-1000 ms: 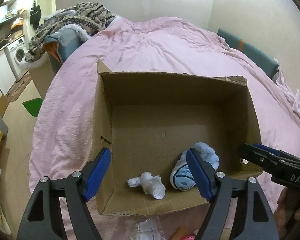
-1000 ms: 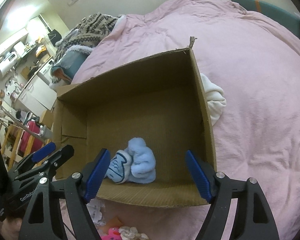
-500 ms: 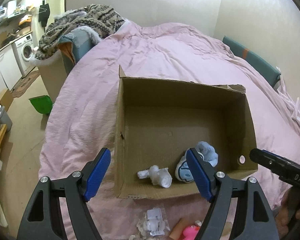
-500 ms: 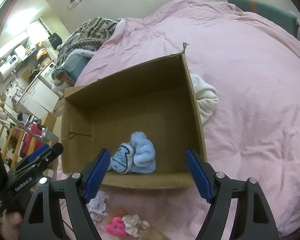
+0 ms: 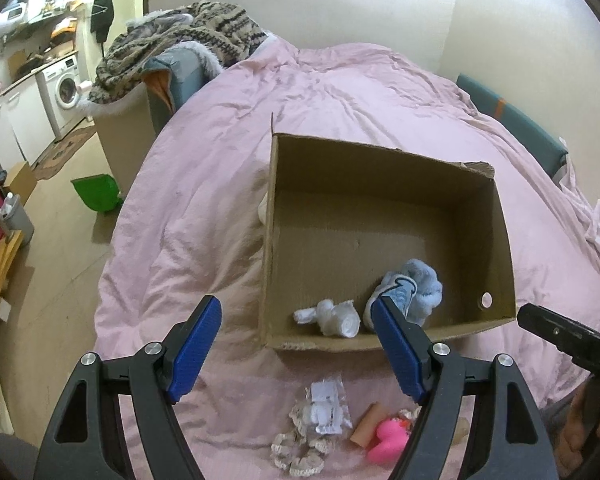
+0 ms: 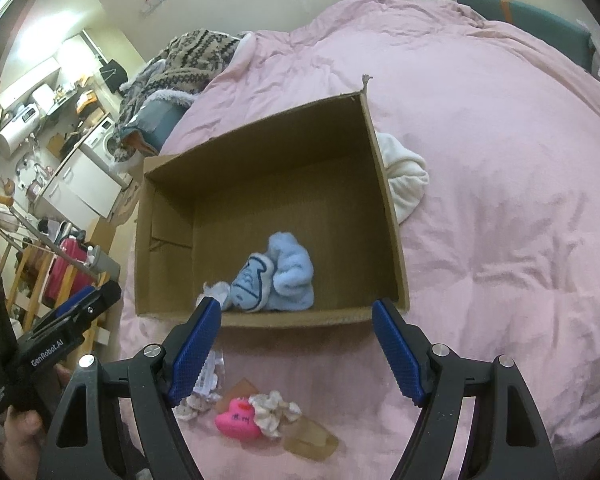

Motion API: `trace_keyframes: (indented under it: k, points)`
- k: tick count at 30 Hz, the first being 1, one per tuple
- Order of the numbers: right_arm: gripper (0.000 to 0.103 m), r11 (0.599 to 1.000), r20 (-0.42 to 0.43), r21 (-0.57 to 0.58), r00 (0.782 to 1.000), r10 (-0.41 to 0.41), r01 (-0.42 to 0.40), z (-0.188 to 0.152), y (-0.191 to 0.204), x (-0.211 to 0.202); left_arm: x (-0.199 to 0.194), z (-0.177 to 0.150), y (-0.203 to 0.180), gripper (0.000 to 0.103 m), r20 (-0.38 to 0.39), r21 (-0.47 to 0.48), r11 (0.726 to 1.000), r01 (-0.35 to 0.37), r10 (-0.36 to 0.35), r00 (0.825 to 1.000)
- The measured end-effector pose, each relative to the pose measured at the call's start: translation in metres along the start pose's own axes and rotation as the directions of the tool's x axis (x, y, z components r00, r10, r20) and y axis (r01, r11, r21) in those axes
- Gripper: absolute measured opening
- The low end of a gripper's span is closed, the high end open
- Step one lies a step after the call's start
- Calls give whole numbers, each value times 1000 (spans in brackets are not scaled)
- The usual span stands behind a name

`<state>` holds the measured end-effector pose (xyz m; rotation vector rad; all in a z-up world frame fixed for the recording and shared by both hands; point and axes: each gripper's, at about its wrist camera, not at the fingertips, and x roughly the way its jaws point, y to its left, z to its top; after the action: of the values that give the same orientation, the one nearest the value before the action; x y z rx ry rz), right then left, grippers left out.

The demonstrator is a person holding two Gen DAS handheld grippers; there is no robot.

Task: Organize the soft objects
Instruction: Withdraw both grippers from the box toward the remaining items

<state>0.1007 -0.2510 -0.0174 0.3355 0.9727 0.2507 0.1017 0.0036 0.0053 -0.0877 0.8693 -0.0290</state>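
Note:
An open cardboard box (image 5: 496,216) (image 6: 392,216) sits on a pink duvet. Inside it lie a light blue plush (image 5: 414,294) (image 6: 276,274) and a white soft toy (image 5: 336,316) (image 6: 212,290). On the duvet in front of the box lie a pink plush (image 5: 388,438) (image 6: 238,420), a clear bag of white pieces (image 5: 324,404), a cream lace piece (image 5: 296,450) (image 6: 274,410) and a tan piece (image 6: 310,440). My left gripper (image 5: 296,346) hangs open above the box's near left corner, holding nothing. My right gripper (image 6: 296,348) hangs open before the box's near wall, holding nothing.
A cream cloth (image 6: 404,176) is bunched against the box's outer right side. A knitted blanket (image 5: 172,52) is piled on a chair beyond the bed. To the left, the floor holds a green bin (image 5: 96,192), a washing machine (image 5: 66,92) and shelves.
Both grippers have drawn back and risen from the box; it now looks smaller and farther. The small items on the duvet in front of it have come into view. Jaws unchanged.

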Motion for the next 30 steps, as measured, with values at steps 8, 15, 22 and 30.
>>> trace_keyframes:
  k: [8,15,22,30]
  points:
    - [82,1000,-34,14,999,2,-1,-14,0,-2,-7,-15,5,76,-37,-7,1000,-9,9,999]
    - [82,999,-67,32,998,6,-4,-27,-1,-3,-12,-29,4,76,-72,4,1000,-11,11,997]
    - [82,999,-106,42,994,-2,6,-40,-5,-2,-14,-42,10,76,-107,-30,999,-19,16,994]
    - [82,991,-179,131,984,13,11,-45,-23,11,-3,-46,21,76,-150,-63,994,-87,77,986]
